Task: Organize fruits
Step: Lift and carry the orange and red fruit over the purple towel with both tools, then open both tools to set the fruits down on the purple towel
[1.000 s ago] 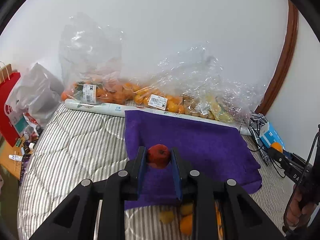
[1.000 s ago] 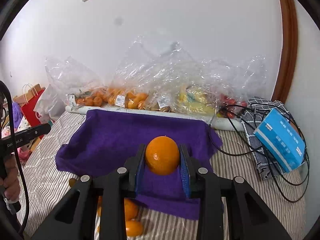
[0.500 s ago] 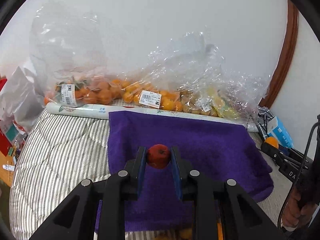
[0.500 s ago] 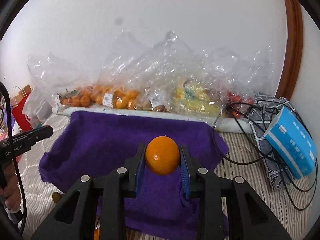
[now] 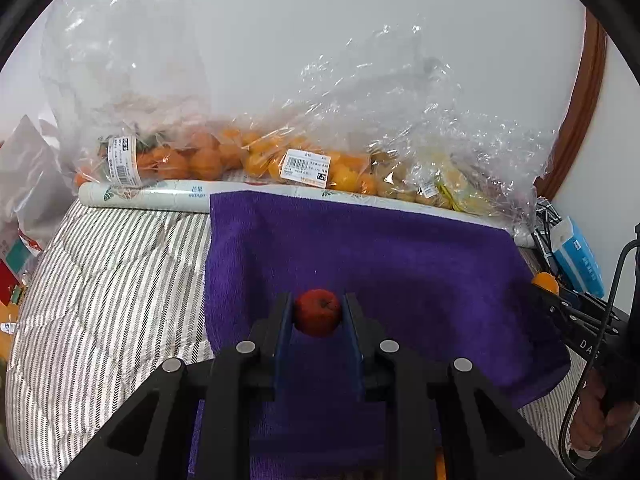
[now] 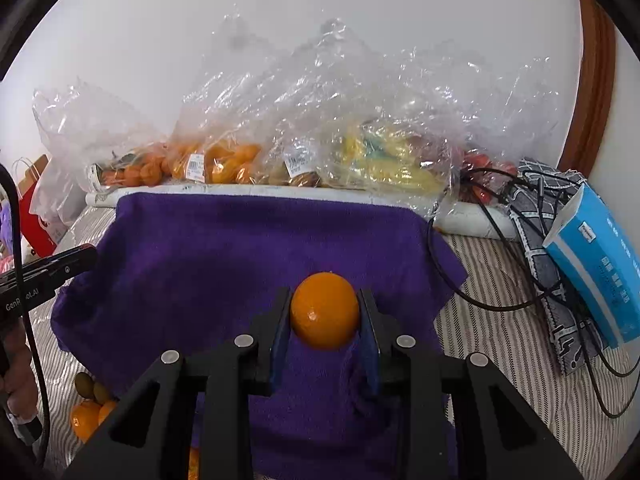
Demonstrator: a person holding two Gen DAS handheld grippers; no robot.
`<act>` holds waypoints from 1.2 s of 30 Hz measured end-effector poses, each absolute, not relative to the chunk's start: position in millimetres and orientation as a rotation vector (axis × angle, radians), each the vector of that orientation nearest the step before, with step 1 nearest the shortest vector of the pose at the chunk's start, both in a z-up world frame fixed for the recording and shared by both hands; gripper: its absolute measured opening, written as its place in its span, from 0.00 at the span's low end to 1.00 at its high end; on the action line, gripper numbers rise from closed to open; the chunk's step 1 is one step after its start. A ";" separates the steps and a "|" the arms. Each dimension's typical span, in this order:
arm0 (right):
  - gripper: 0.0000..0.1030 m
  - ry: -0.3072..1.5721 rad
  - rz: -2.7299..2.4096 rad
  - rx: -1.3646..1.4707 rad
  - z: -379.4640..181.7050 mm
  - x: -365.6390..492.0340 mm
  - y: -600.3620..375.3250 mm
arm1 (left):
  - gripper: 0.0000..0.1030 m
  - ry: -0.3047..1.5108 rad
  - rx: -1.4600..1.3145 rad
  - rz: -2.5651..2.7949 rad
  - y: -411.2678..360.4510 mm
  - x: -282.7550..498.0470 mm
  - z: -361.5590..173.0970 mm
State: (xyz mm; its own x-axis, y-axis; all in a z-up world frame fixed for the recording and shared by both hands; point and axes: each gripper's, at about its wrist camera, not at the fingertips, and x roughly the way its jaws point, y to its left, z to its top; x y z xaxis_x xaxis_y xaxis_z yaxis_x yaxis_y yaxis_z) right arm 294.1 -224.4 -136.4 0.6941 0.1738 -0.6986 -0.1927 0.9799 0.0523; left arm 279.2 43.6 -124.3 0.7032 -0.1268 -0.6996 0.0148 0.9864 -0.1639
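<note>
My left gripper [image 5: 318, 312] is shut on a small red apple [image 5: 318, 313] and holds it over the near part of a purple towel [image 5: 380, 256] spread on the striped bed. My right gripper [image 6: 325, 312] is shut on an orange [image 6: 325, 311] and holds it above the same purple towel [image 6: 224, 256]. The right gripper and its orange also show at the right edge of the left wrist view [image 5: 545, 282]. The left gripper shows at the left edge of the right wrist view [image 6: 60, 266]. Loose oranges and small greenish fruits [image 6: 90, 404] lie on the bed beside the towel's near left edge.
Clear plastic bags of oranges [image 5: 192, 160] and other fruit [image 6: 384, 160] line the wall behind a rolled white sheet [image 5: 160, 194]. A blue box [image 6: 596, 264], a grey patterned cloth and black cables [image 6: 500, 240] lie at the right. A red paper bag [image 6: 36, 216] stands at the left.
Both grippers have moved forward over the purple towel toward the bags at the wall, each still holding its fruit. The loose fruits have dropped toward the lower edge of both views.
</note>
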 end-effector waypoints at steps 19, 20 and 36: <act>0.31 0.847 0.208 -0.045 -158.3 304.1 -220.6 | 0.23 0.871 -0.145 -0.096 39.1 291.3 -146.0; 0.31 0.851 0.209 -0.045 -159.3 304.4 -220.1 | 0.23 0.878 -0.144 -0.098 38.3 291.3 -147.6; 0.33 0.837 0.215 -0.059 -158.7 301.2 -216.7 | 0.23 0.907 -0.127 -0.091 34.0 292.6 -154.9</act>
